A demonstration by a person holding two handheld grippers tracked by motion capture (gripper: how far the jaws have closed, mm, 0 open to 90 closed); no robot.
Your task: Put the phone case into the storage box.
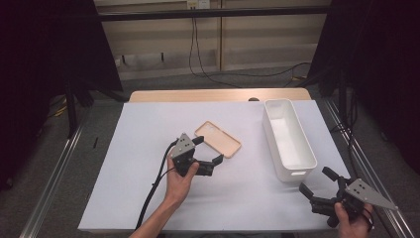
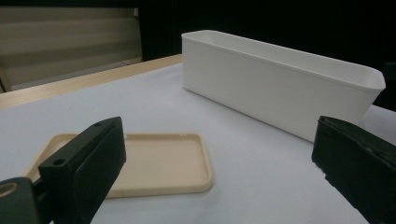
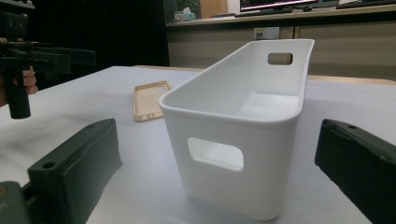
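Item: my left tongs gape beside the flat case, right tongs gape idle; risk: thin case skids across the worktop unpinched.

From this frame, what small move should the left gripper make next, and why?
Probably ease the left gripper forward and down so its open jaws come around the near edge of the phone case. The jaws stand wide apart just short of the case, which lies flat and untouched on the white sheet. The right gripper waits open near the white bin, which looks empty.
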